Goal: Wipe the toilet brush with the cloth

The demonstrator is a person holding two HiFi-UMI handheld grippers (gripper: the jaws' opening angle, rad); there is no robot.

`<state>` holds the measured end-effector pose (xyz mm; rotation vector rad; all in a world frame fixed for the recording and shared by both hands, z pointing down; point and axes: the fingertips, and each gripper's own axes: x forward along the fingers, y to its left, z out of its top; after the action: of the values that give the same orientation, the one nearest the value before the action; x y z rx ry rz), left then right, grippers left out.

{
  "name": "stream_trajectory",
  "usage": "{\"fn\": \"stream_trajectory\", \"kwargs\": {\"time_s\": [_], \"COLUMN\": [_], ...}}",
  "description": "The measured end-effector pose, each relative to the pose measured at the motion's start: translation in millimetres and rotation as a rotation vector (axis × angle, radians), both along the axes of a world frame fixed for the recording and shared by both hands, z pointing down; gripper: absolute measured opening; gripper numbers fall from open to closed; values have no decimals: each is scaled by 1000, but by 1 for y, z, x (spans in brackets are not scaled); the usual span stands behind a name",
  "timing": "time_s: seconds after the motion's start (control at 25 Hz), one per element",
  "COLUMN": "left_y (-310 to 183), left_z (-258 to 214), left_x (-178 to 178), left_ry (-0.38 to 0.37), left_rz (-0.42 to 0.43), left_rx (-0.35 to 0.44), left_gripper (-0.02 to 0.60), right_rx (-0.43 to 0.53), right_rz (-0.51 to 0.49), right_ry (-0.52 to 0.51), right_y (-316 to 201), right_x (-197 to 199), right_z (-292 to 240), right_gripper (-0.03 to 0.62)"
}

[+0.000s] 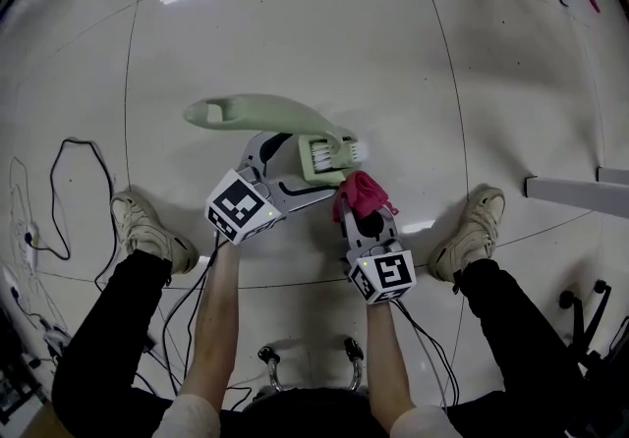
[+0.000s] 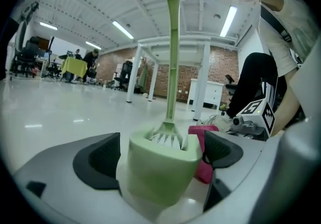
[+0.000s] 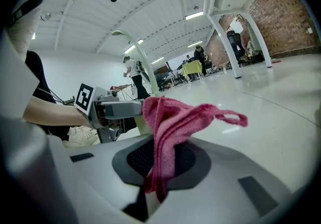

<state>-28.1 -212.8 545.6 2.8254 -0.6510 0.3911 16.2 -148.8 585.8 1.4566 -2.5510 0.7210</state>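
Closest in, the person's two sneakers (image 1: pixel 142 228) are planted on the glossy white floor (image 1: pixel 295 33), with both forearms reaching out between them. The right gripper (image 1: pixel 362 215) has its jaws clamped together on a pink cloth (image 1: pixel 362 192) – the fabric is pinched in the middle and bunches up past the tips, with one loop flopping off to the side.

Just beside it, the left gripper (image 1: pixel 305 166) has its jaws spread wide. The pale green holder (image 2: pixel 158 170) of the toilet brush (image 1: pixel 265 115) sits right between them on the floor, but there's a clear gap on one side, so nothing is actually squeezed. White bristles poke out of the holder's top, and in the left gripper view the green handle rises straight up from it. The cloth is touching or nearly touching the holder's far side – hard to call.

Black cables (image 1: pixel 74 191) trail near the left shoe, and a white table leg (image 1: pixel 575 195) lies off to the right.
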Motion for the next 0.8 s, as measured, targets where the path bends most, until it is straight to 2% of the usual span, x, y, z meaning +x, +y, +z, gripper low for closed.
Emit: {"fn": "stream_trajectory", "kwargs": {"time_s": [0.12,0.32,0.56,0.68,0.8], "left_y": [5,32,75,77,58], "left_z": [7,5,1,-4,-18], "left_x": [9,4,12,13,5], "left_ry": [-16,28,61,65,54], "left_rz": [16,-40,-33,-43,-55], "left_rx": [-14,-63,-129,-119,-65], "left_gripper": [502,502,502,502,502], "right_rx": [14,17,57,73,72], "right_rz": [-4,17,16,0,31], "right_ry": [14,52,127,183,194], "right_y": [-10,-25,-55,-58,-41], "right_x": [0,17,33,37,38], "right_z": [0,1,-10,-21,-34], "right_gripper": [32,32,32,32,32]}}
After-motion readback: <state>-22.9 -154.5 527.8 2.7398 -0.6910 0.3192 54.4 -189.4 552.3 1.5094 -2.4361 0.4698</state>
